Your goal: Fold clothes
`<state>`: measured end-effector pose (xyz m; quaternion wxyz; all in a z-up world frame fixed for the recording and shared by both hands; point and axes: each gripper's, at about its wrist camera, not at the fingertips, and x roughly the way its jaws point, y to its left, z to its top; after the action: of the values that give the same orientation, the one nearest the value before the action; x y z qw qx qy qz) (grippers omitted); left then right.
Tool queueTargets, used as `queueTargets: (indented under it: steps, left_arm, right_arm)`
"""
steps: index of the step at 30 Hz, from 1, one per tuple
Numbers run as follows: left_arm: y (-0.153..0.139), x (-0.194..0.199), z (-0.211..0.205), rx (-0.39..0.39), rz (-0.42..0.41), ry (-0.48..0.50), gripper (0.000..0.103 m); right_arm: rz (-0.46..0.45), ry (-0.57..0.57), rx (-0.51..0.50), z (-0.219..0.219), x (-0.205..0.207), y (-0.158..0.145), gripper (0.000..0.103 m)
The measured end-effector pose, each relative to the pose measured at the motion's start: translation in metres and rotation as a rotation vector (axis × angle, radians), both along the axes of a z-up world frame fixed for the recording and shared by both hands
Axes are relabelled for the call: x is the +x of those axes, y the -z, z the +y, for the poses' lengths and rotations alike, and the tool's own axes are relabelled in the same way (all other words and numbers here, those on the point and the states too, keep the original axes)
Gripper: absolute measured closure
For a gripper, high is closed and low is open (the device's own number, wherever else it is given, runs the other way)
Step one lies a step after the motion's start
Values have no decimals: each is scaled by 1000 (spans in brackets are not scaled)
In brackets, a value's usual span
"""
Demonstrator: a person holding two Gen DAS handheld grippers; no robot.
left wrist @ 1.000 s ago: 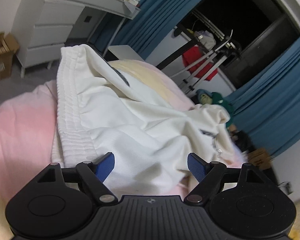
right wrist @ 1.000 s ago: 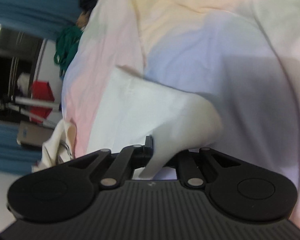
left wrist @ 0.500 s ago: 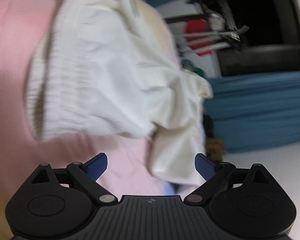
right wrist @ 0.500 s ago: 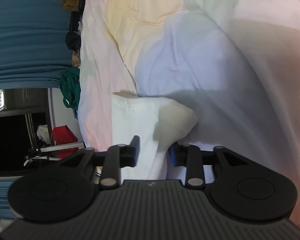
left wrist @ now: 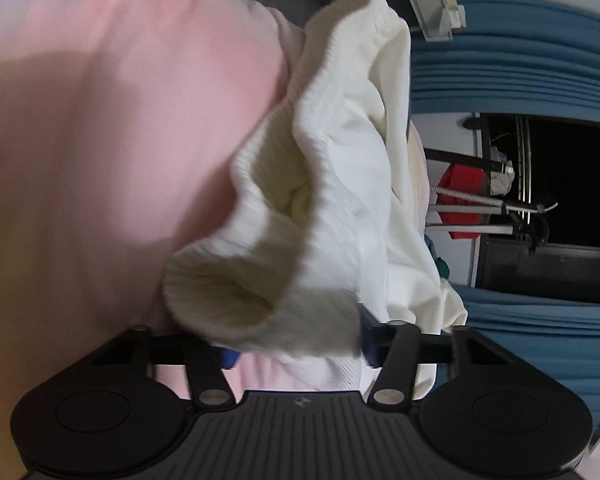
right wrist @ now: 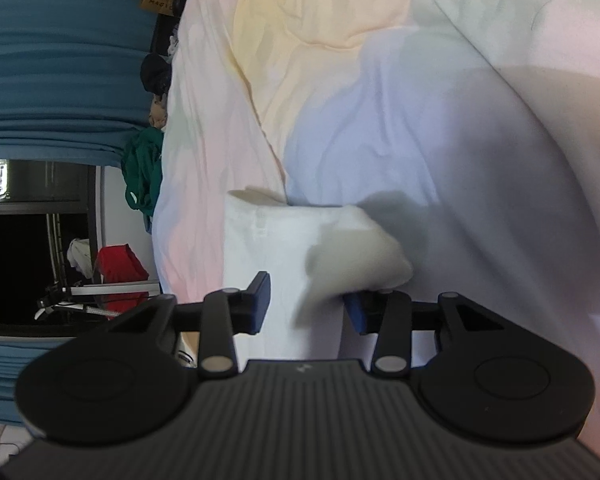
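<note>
White ribbed cotton fills the left wrist view: the white garment (left wrist: 352, 184), maybe sweatpants with an elastic waistband, lies on a pastel bedsheet (left wrist: 100, 160) and runs from 6 o'clock up to 1 o'clock. The rolled waistband edge sits between the tongs of the left gripper (left wrist: 296, 350). Its blue pads stand on both sides of the thick cloth, but whether they really press it I cannot tell, because the fabric hides the contact.

In the right wrist view another end of the white garment (right wrist: 300, 248) lies at 6 o'clock on the bedsheet (right wrist: 420, 120). The tongs of the right gripper (right wrist: 306, 306) are spread apart, with cloth between them but not pinched.

I judge that the fold is in hand. To do it well, the left gripper should catch both layers of the waistband, not only the outer roll. The two ends should stay level, so the edge lands straight. The thick ribbed band may slip or unroll, so a slow, low movement is safer.
</note>
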<state>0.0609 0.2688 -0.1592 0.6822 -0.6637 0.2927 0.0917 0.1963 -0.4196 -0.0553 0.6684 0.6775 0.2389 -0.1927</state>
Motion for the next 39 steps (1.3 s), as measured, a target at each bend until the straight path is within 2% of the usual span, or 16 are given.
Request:
queueTargets:
  steps: [3, 5, 7, 10, 12, 15, 19, 25, 27, 29, 31, 33, 35, 37, 39]
  left_arm:
    - [-3, 3, 3, 31, -4, 1, 60]
    - [-12, 4, 7, 67, -16, -14, 64]
    - [-25, 3, 18, 116, -15, -13, 70]
    - [-43, 1, 31, 178, 1, -4, 73]
    - [-56, -2, 40, 226, 18, -7, 74]
    - [-76, -8, 56, 253, 26, -11, 76]
    - [-106, -17, 72, 333, 16, -24, 78]
    - [-138, -33, 96, 360, 35, -23, 79]
    - [-141, -41, 104, 367, 18, -29, 79]
    - [-147, -41, 111, 385, 27, -17, 79]
    - [-149, -41, 119, 346, 40, -6, 80]
    - [-151, -40, 126, 309, 49, 0, 80]
    - [-152, -40, 127, 327, 65, 17, 80]
    - [-151, -41, 126, 354, 86, 38, 80]
    - [-138, -49, 127, 341, 115, 48, 80]
  right_arm:
    - [-6, 13, 13, -5, 2, 8, 72]
    - [-5, 4, -12, -6, 5, 9, 86]
    - [-4, -5, -43, -8, 7, 8, 92]
    - [-14, 2, -62, -11, 7, 8, 94]
    - [-30, 31, -34, -17, 5, 14, 95]
    - [-52, 55, -29, -23, 5, 18, 97]
    - [-108, 121, -117, -36, -5, 5, 98]
    - [-193, 221, -251, -54, -19, -15, 98]
    - [-171, 269, -292, -64, -33, -17, 98]
    - [-141, 318, -287, -71, -46, -12, 98]
    - [-106, 372, -274, -77, -59, -6, 98]
    - [-109, 399, -274, -78, -63, -7, 98]
    - [-114, 425, -275, -79, -66, -8, 98]
    - [-24, 412, -304, -79, -66, -7, 98]
    - [71, 397, -334, -78, -65, -7, 98]
